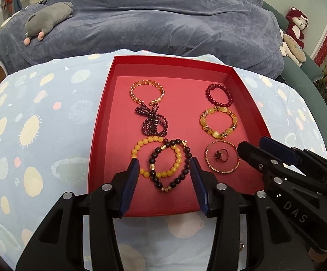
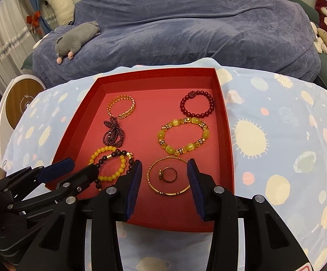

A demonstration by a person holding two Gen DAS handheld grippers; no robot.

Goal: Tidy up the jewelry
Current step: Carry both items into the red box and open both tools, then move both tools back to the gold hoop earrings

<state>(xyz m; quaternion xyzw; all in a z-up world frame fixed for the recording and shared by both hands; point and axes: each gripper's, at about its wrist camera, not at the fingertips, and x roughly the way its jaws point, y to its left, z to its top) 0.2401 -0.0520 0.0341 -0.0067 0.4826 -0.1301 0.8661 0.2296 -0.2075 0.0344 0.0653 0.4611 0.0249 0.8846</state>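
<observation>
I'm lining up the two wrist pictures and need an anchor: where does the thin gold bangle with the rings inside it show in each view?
Left wrist view: thin gold bangle lies lower right in the red box, right of the left gripper.
Right wrist view: the bangle sits low centre, between the fingers of the right gripper.
Shared landmark: the yellow cat's-eye bracelet, just beyond the bangle in both.

Left claw (image 1: 165,170) and right claw (image 2: 164,171): both angled steeply downward, side by side, jaws parted, nothing gripped between the blue pads (image 1: 130,186).
</observation>
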